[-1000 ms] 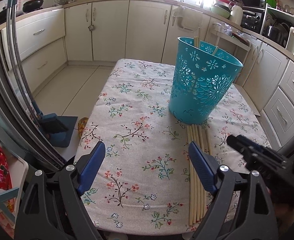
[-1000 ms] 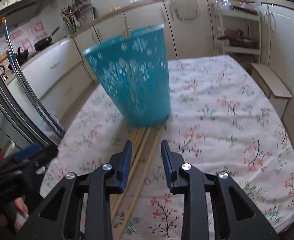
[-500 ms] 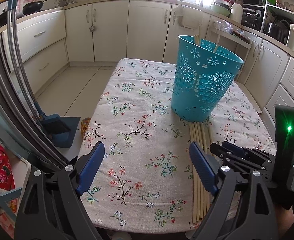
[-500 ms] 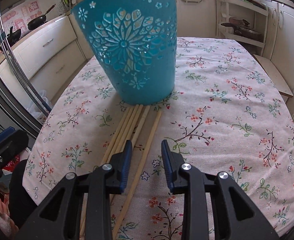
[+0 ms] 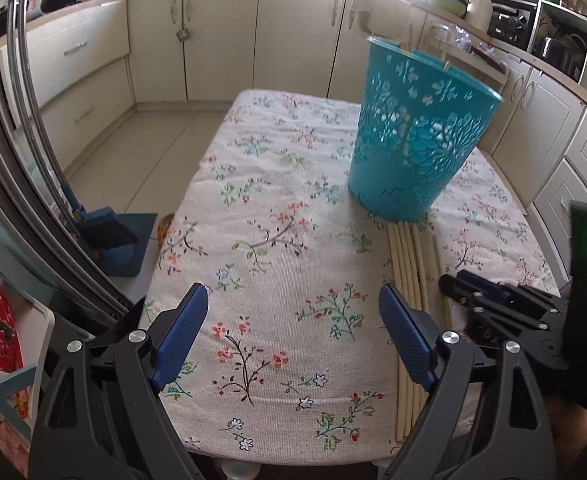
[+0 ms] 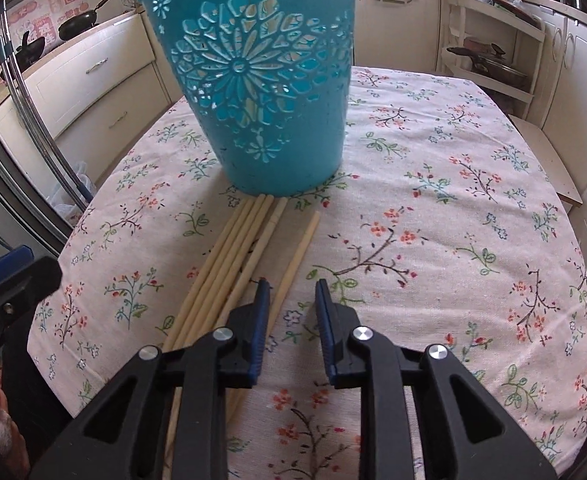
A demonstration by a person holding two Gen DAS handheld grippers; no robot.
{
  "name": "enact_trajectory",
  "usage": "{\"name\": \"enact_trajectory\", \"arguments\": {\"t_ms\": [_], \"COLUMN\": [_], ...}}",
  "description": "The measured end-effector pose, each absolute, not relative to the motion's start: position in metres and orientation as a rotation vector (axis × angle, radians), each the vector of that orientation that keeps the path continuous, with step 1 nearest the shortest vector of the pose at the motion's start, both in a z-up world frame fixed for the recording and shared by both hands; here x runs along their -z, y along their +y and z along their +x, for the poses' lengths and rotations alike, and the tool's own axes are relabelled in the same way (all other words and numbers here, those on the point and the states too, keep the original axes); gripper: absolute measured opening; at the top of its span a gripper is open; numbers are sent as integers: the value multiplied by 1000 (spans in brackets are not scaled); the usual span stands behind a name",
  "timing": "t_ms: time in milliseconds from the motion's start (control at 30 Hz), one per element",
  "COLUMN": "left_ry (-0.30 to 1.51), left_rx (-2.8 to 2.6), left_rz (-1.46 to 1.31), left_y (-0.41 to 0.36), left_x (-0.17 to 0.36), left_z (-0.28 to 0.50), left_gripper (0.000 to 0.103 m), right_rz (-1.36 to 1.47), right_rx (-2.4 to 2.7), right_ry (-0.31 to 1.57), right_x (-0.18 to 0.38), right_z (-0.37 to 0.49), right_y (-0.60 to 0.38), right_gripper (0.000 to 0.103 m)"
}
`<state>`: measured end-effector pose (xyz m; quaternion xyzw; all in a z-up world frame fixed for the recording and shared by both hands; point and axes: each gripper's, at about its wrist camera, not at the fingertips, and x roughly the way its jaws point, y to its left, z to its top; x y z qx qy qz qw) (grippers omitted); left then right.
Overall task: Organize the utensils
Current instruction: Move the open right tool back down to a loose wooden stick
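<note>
Several pale wooden chopsticks [image 6: 229, 264] [image 5: 407, 264] lie side by side on the floral tablecloth [image 6: 453, 240], their far ends at the foot of a teal cut-out basket [image 6: 253, 80] [image 5: 413, 140]. A few sticks stand inside the basket. My right gripper [image 6: 291, 286] [image 5: 459, 286] hangs low over the bundle's right side. Its jaws are closing, and the rightmost chopstick [image 6: 299, 248] runs between them near the left pad, apart from both pads. My left gripper [image 5: 291, 296] [image 6: 17, 276] stands wide open over bare cloth left of the bundle, with nothing between its fingers.
The table's near edge runs just below both grippers. Cream kitchen cabinets [image 5: 221, 40] surround the table. A blue dustpan and brush [image 5: 109, 236] sit on the floor at the left. An open shelf rack [image 6: 489, 60] with cookware stands beyond the table's right side.
My right gripper has sunk closer to the chopsticks and its jaws have narrowed around the rightmost one. The left gripper has barely shifted.
</note>
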<state>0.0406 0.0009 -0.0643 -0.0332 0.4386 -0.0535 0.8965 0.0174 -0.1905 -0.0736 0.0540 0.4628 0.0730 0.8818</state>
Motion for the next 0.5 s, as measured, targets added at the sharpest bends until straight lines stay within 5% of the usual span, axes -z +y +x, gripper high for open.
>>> {"name": "enact_trajectory", "arguments": {"t_ms": [500], "left_ry": [984], "left_rx": [169], "left_rz": [45], "left_y": [-55], "left_x": [91], "left_z": [87], "left_gripper": [83], "right_rz": [218], "right_rx": [-123], "right_ry": [945], "right_x": [72], "right_z": [7], "right_y": [-234], "right_gripper": [23]}}
